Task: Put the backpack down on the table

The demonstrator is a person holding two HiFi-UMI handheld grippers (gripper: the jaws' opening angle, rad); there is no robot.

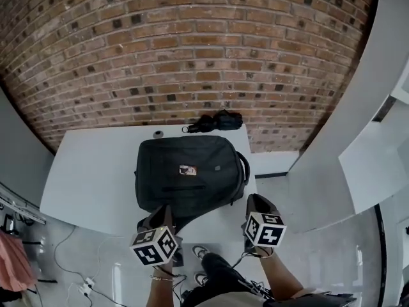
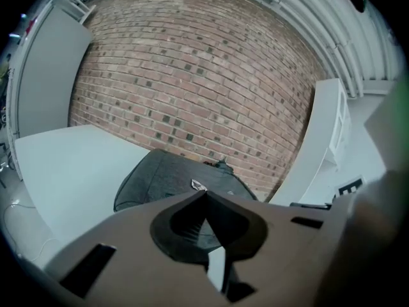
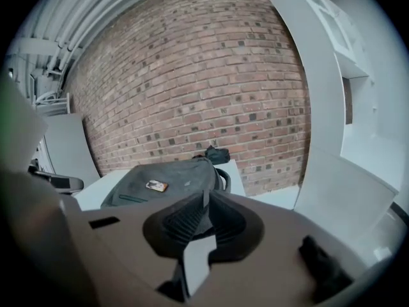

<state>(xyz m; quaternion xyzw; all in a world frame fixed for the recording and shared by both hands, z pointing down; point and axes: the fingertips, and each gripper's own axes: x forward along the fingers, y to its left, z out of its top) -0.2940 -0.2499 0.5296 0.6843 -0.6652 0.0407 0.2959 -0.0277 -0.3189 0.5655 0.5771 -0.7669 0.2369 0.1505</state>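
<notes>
The backpack point(image 1: 188, 174) lies flat on the counter point(image 1: 89, 171), in its right half, so the task looks done. Both grippers hang at the counter's near edge and tilt gently downward. The left gripper point(image 1: 158, 219) is at the backpack's near end and the right gripper point(image 1: 257, 204) is beside it. Each has its jaws pressed together on nothing.

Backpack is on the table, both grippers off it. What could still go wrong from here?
The backpack lies near the front edge of the table; a nudge from the left gripper could slide it off.
Its strap loop sits by the right edge, where the shut right gripper might snag it.
</notes>
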